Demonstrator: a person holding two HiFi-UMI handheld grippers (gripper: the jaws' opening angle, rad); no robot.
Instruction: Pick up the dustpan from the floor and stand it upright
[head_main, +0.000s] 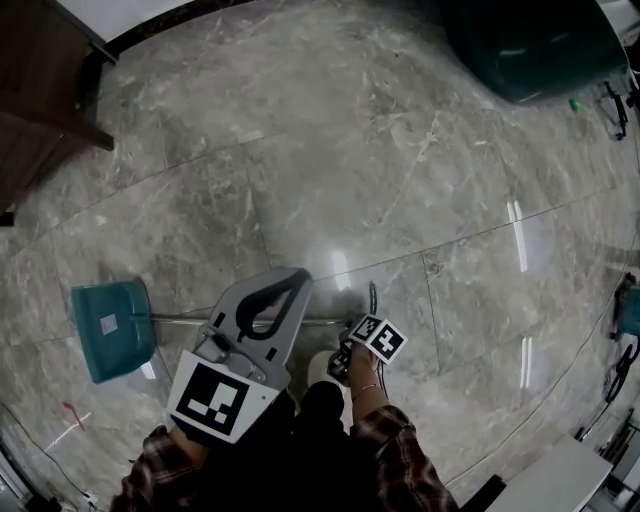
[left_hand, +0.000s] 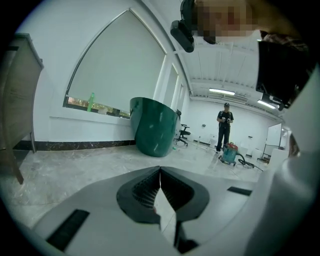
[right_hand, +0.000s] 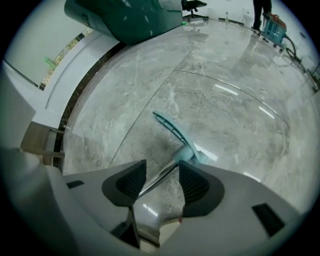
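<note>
The teal dustpan (head_main: 110, 328) lies flat on the grey marble floor at the left, and its thin metal handle (head_main: 190, 320) runs to the right. My right gripper (head_main: 352, 340) is low at the handle's far end. In the right gripper view the right gripper (right_hand: 162, 167) is open, its jaws either side of the handle (right_hand: 160, 179) with gaps showing, and the dustpan (right_hand: 175, 131) lies beyond. My left gripper (head_main: 297, 278) is held higher, above the handle's middle. The left gripper (left_hand: 160, 172) is shut, empty, and points level across the room.
A large dark green object (head_main: 530, 45) (left_hand: 152, 127) stands at the far right by the wall. Wooden furniture (head_main: 40, 90) is at the upper left. A person (left_hand: 225, 127) stands far off beside a teal vacuum cleaner (left_hand: 230, 152). A white table corner (head_main: 560, 480) is at the bottom right.
</note>
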